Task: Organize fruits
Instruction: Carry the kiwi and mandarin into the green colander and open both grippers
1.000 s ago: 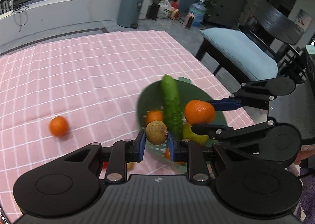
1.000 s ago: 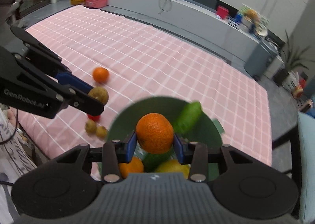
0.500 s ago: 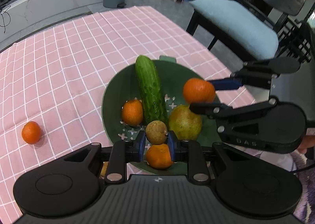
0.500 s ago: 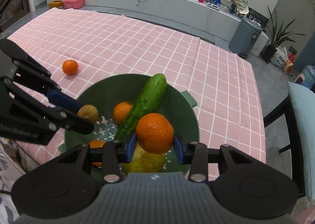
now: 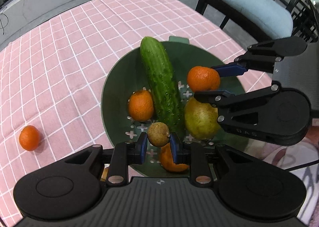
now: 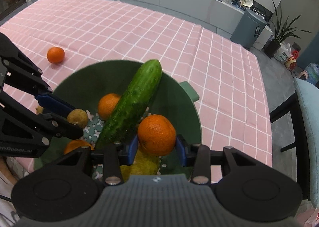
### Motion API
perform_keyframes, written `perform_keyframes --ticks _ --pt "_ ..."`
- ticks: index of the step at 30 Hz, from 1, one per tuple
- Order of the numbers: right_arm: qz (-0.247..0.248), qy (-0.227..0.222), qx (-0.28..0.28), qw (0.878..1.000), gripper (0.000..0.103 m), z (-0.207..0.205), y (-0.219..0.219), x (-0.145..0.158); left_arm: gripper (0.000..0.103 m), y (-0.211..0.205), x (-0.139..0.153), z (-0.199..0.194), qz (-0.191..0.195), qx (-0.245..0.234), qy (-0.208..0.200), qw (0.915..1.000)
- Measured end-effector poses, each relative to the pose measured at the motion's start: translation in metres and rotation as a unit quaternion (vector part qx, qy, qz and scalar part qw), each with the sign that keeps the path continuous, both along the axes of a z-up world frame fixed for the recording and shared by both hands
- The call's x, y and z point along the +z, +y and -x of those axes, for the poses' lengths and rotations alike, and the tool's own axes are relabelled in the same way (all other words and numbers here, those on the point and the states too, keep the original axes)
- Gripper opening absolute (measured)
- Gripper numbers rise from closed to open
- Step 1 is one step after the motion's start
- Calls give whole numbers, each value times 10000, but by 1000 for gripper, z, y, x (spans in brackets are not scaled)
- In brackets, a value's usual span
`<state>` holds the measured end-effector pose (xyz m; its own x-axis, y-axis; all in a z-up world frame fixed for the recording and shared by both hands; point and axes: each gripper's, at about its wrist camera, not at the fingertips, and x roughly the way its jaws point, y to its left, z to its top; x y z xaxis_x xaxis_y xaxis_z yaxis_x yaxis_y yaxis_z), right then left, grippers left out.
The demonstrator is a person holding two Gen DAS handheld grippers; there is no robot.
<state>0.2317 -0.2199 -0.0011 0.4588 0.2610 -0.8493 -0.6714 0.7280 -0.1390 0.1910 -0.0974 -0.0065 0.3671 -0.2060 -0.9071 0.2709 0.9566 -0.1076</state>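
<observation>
A green colander bowl (image 5: 113,87) (image 6: 79,79) sits on the pink checked tablecloth. It holds a cucumber (image 5: 161,83) (image 6: 133,103), an orange (image 5: 141,105) (image 6: 108,105), a yellow-green pear (image 5: 200,119) and another orange (image 5: 172,161) at its near side. My left gripper (image 5: 158,140) is shut on a small brown fruit (image 5: 158,134) (image 6: 77,118) over the bowl's near part. My right gripper (image 6: 156,143) is shut on an orange (image 6: 156,135) (image 5: 203,78) over the bowl's right side, above the pear.
One loose orange (image 5: 29,137) (image 6: 55,54) lies on the cloth left of the bowl. A chair with a light blue cushion (image 5: 245,1) stands past the table's right edge. A grey bin (image 6: 248,27) and a low white counter stand beyond the table.
Both grippers have come in over the bowl and lower toward it, each still holding its fruit. The bowl now fills more of both views.
</observation>
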Motion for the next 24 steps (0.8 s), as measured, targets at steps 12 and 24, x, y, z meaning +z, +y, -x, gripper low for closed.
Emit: perform_keyframes --ticks 12,24 --pt "-9 27 -74 10000 38 -12 2 -4 27 -9 -14 -8 -173 -104 48 9998" --pt "58 -31 48 10000 40 -9 5 7 50 -13 -3 0 -196 -302 -221 9991"
